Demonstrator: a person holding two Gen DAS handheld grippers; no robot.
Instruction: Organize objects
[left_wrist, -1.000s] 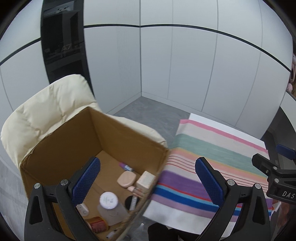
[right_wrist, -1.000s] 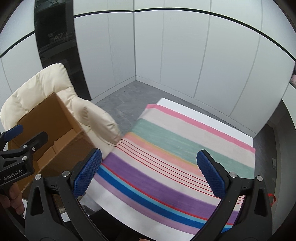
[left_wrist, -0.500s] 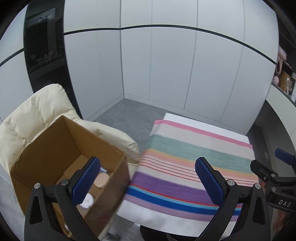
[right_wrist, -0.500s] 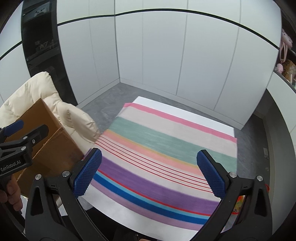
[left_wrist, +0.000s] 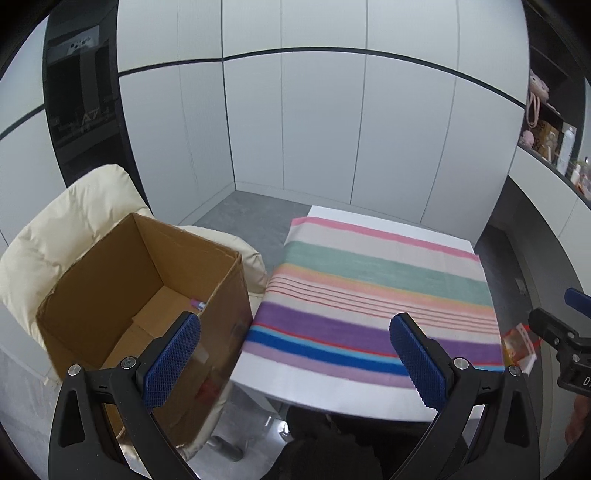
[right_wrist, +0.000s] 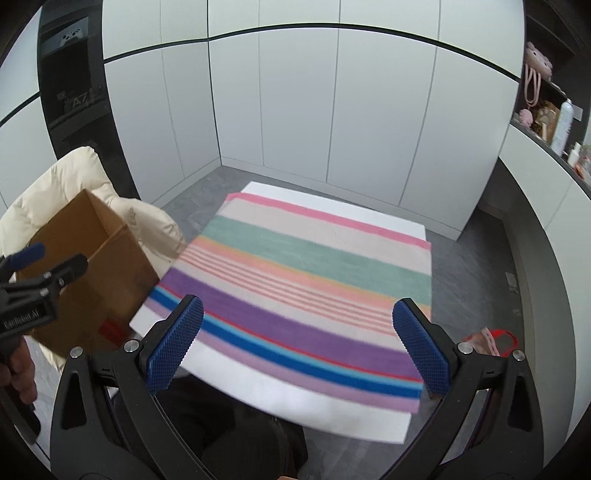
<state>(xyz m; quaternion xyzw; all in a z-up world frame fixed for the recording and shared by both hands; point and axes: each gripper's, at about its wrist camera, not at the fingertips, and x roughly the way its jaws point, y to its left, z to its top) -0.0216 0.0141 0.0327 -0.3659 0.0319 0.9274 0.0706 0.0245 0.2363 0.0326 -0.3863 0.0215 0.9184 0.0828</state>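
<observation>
Both tools, left tool (left_wrist: 293, 358) and right tool (right_wrist: 297, 341), gape empty; reaching blind into the deep brown cardboard box (left_wrist: 147, 295) risks snagging its rim

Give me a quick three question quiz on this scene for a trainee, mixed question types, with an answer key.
1. True or false: the left gripper is shut on an item.
2. The cardboard box rests on: A) the striped cloth, B) the cream padded chair, C) the floor.
3. Fill in: apart from the striped cloth, the table top looks ____.

Key:
1. False; both it and the right gripper are open and hold nothing.
2. B, the cream padded chair.
3. Bare.
</observation>
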